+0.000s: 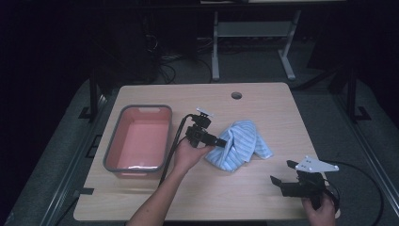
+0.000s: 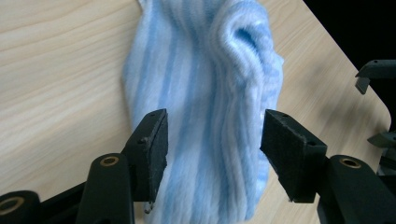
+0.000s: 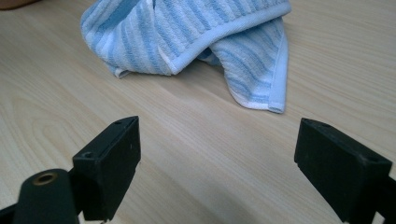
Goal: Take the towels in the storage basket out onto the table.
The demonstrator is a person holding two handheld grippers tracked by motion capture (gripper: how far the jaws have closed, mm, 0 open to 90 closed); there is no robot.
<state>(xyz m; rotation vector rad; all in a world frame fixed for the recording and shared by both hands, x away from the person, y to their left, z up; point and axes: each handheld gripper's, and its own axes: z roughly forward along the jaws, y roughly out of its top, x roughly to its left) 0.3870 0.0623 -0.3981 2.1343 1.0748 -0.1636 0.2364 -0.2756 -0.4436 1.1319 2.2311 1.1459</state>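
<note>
**Left gripper straddles the striped towel**

A crumpled blue-and-white striped towel (image 1: 240, 145) lies near the middle of the wooden surface (image 1: 263, 101), right of a grey-rimmed pink tub (image 1: 139, 139). The left gripper (image 2: 212, 149) has its jaws apart, one on each side of the towel's bunched fold, not clamped. The right gripper (image 3: 217, 170) hovers near the surface's right front corner, jaws wide apart, facing the towel.
</note>
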